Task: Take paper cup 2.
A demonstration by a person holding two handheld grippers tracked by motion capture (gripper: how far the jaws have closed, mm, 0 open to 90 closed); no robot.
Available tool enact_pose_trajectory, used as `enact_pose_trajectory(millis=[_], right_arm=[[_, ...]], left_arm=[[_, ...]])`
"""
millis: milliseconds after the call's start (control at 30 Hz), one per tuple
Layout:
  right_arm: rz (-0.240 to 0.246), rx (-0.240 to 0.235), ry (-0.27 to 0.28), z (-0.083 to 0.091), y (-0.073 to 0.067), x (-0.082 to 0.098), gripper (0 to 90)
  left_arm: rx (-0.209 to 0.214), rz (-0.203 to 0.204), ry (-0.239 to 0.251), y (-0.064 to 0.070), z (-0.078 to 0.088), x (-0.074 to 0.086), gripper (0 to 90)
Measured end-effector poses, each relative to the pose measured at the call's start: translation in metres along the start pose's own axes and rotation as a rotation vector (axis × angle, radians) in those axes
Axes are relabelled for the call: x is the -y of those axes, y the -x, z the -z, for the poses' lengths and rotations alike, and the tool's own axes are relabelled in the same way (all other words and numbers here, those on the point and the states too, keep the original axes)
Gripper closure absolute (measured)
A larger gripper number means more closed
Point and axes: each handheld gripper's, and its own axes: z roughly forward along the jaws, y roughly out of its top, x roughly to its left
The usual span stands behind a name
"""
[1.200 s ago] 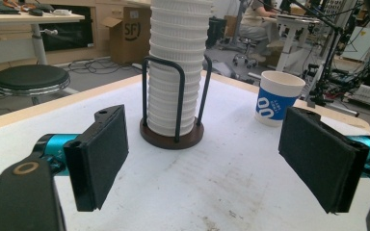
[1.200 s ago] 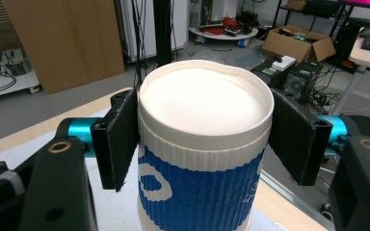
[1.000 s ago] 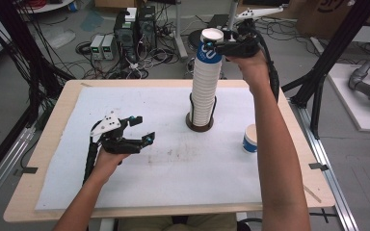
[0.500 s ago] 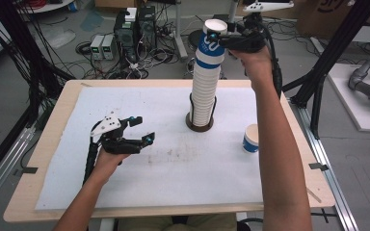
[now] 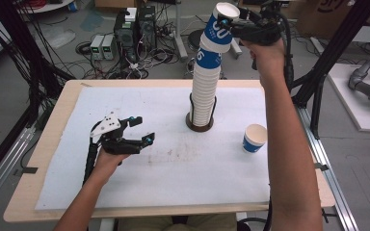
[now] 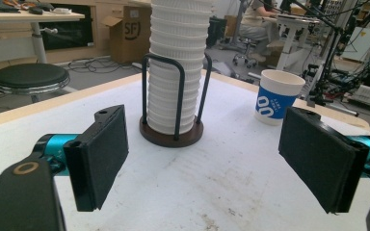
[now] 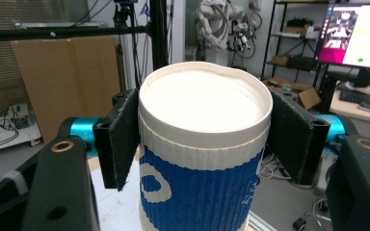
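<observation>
A tall stack of white ribbed paper cups [image 5: 204, 91] stands in a black wire holder on a round brown base [image 5: 200, 127] at the table's middle back. My right gripper [image 5: 229, 21] is shut on the rim of the topmost blue-and-white cup [image 5: 220, 29], which is raised and tilted above the stack. In the right gripper view both pads press the sides of this cup [image 7: 202, 192]. My left gripper [image 5: 142, 129] rests open low over the white sheet, left of the stack [image 6: 178, 62], with nothing between its pads [image 6: 103, 154].
One blue-and-white cup [image 5: 255, 138] stands upright on the white sheet [image 5: 149, 187] to the right of the holder [image 6: 171, 137], also in the left gripper view as cup [image 6: 278, 96]. Black frame posts flank the table. Cables and boxes lie on the floor behind.
My right gripper has risen with the top cup, drawing it up from the stack and tilting it. The left gripper has stayed where it was.
</observation>
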Motion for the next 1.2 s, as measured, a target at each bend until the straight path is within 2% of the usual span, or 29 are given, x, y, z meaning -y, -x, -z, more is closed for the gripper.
enact_pose_trajectory(millis=[300,500,833,933,1067,1200], right_arm=[[0.021,0.001,0.01,0.023,-0.005,-0.009,32.4],[0.046,-0.005,0.007,0.045,-0.009,-0.001,32.3],[0.058,-0.05,0.006,0.082,-0.019,0.032,32.3],[0.065,-0.069,-0.014,0.088,-0.024,0.046,32.3],[0.05,-0.094,-0.02,0.093,-0.028,0.067,32.3],[0.067,-0.105,-0.032,0.095,-0.036,0.091,32.3]], left_arm=[[0.007,-0.003,0.0,0.002,-0.001,0.002,17.6],[0.014,-0.006,0.008,0.003,0.0,0.003,17.6],[0.028,-0.007,0.009,0.006,-0.001,0.007,17.5],[0.037,-0.011,0.011,0.008,-0.002,0.007,17.5],[0.049,-0.016,0.013,0.009,-0.002,0.009,17.3],[0.053,-0.015,0.01,0.011,-0.002,0.01,17.0]])
